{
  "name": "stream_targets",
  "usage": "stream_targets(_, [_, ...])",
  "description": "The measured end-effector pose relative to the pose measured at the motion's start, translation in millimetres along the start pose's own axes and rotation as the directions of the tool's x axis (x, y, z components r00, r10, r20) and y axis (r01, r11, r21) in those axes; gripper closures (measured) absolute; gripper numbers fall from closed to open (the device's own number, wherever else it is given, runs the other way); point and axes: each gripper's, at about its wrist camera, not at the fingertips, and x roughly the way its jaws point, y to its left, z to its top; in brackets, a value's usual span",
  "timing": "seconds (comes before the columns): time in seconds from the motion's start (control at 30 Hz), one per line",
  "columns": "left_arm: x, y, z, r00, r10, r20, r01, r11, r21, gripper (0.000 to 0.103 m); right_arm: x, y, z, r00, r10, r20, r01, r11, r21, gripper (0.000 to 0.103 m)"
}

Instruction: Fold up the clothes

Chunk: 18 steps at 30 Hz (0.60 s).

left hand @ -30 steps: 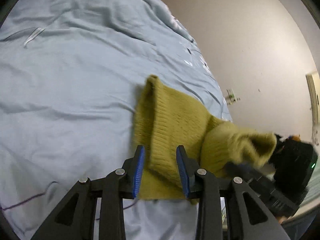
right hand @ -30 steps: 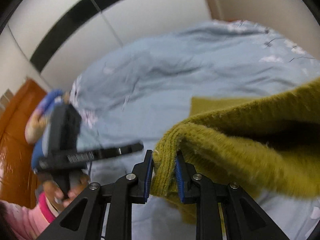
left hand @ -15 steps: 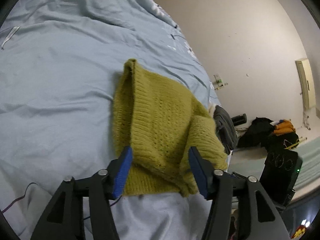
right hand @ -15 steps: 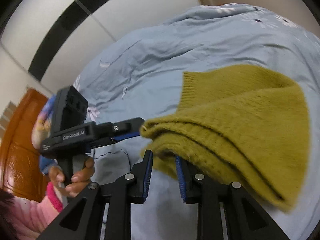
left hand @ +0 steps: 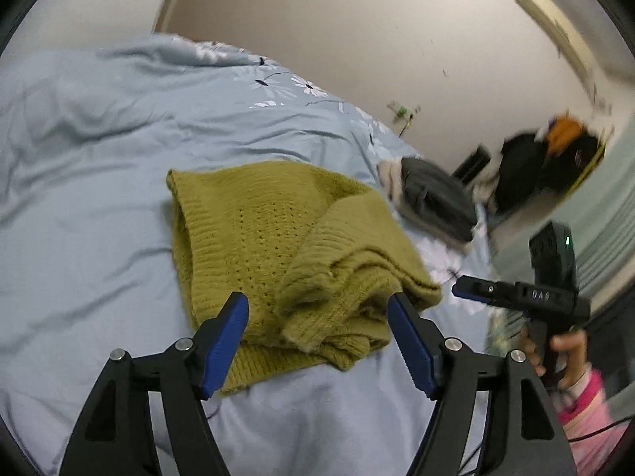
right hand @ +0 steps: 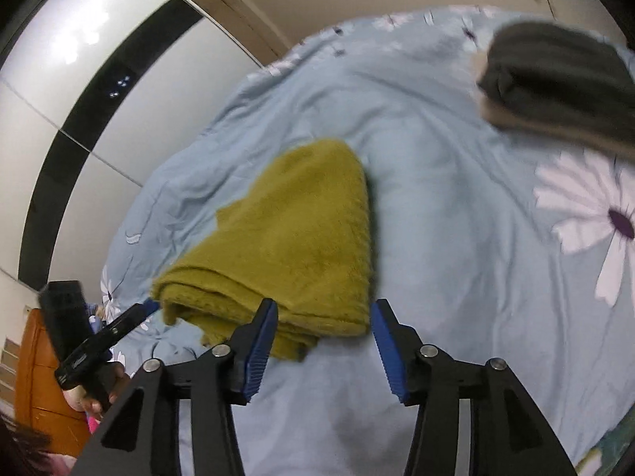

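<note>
A mustard-yellow knit sweater (left hand: 278,254) lies folded on the light blue bed cover (left hand: 87,198). My left gripper (left hand: 319,337) is open and empty, its blue pads just in front of the sweater's near edge. My right gripper (right hand: 323,341) is open and empty too, above the near edge of the same sweater (right hand: 293,246). The right gripper also shows in the left wrist view (left hand: 516,293), held beyond the sweater's right corner. The left gripper shows at the lower left of the right wrist view (right hand: 99,337).
A folded dark grey garment (left hand: 432,202) lies near the bed's right edge, also in the right wrist view (right hand: 555,83). Dark bags and an orange item (left hand: 547,158) sit on the floor by the wall. An orange wooden door (right hand: 39,377) stands at the left.
Both grippers have opened and drawn back from the sweater. The right gripper let go of the folded edge, which now rests flat on the bed.
</note>
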Motion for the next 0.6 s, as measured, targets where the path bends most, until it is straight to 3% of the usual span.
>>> stream_targets(0.17, [9.7,-15.5,-3.7,0.995,0.101,-0.008,-0.099,0.988,0.119,0.029,19.2,10.6,-8.8,0.996,-0.055,-0.065,0.046,0.990,-0.132,0.045])
stream_targets(0.27, [20.8,-18.7,-1.0,0.986,0.169,-0.007,-0.166,0.975,0.148,0.029,31.4,9.7,-14.9,0.987,-0.137,-0.082,0.118,0.972,-0.204,0.044])
stream_targets(0.37, [25.6,-17.9,1.0,0.982,0.190,-0.005,-0.187,0.971,0.152,0.030,41.9,2.3,-11.6,0.977,-0.204,-0.061,0.190,0.963,-0.190,0.044])
stream_targets(0.43, [25.9,-15.6,0.9,0.984,0.178,-0.006,-0.176,0.974,0.142,0.030,45.3,-6.8,-7.7,0.981,-0.185,-0.064,0.176,0.976,-0.126,0.046])
stream_targets(0.53, [26.3,-12.3,0.7,0.987,0.161,-0.007,-0.158,0.979,0.126,0.031,44.0,-9.5,-5.8,0.985,-0.168,-0.049,0.164,0.983,-0.078,0.068])
stream_targets(0.6, [28.5,-10.0,1.4,0.989,0.146,-0.013,-0.144,0.983,0.113,0.042,38.8,-9.0,-3.8,0.989,-0.148,-0.024,0.147,0.988,-0.054,0.086])
